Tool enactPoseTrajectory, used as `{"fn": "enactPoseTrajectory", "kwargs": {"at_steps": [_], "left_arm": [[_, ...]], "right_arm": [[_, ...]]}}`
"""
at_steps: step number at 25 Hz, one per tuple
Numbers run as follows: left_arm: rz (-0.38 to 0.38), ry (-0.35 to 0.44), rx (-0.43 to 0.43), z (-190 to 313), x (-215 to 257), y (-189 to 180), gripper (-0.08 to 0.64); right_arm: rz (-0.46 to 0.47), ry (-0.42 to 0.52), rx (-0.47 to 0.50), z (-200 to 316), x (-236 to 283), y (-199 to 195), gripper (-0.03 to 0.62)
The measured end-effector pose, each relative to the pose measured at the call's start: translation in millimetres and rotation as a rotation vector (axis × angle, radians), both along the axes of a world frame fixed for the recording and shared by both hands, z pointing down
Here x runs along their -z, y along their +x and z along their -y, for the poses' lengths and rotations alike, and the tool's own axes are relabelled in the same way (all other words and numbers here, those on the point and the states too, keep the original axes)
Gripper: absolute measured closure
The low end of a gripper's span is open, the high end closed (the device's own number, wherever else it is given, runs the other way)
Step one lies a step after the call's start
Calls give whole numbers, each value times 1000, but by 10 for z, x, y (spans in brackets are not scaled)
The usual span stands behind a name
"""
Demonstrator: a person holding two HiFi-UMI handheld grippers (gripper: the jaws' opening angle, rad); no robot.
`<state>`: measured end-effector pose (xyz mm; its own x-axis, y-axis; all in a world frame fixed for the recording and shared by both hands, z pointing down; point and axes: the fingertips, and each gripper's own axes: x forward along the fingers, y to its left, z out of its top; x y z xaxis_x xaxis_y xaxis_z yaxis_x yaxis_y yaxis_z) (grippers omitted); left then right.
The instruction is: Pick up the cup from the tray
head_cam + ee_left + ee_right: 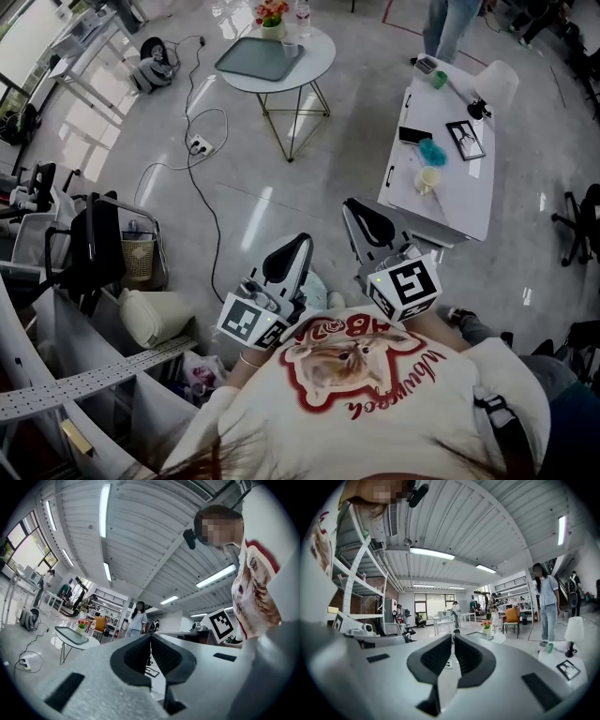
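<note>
From the head view, the left claw (298,246) and right claw (356,208) are held at the person's chest, well apart from the round worktop (317,58). On that worktop lies a grey tray (253,58). What looks like a clear cup (289,45) stands at its edge, near a flower pot (272,17).

In the left gripper view, the left claw (150,637) is closed and empty.

In the right gripper view, the right claw (453,637) is likewise closed on nothing.
</note>
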<state>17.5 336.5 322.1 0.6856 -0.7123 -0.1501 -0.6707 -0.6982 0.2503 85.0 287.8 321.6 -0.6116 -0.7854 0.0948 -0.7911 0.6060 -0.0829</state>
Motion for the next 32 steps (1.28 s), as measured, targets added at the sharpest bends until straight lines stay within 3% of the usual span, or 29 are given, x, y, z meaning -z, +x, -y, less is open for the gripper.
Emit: {"fn": "enactPoseTrajectory", "kwargs": {"at_steps": [9, 24, 32], "left_arm": [[-2, -3, 1, 487, -94, -139, 546], [8, 39, -79, 2228, 41, -799, 546], [2, 47, -113, 2724, 94, -1082, 546]], "right_arm": [[1, -1, 0, 474, -63, -150, 551], [24, 27, -59, 2093, 108, -835, 551], [25, 31, -103, 2564, 150, -1091, 551]]}}
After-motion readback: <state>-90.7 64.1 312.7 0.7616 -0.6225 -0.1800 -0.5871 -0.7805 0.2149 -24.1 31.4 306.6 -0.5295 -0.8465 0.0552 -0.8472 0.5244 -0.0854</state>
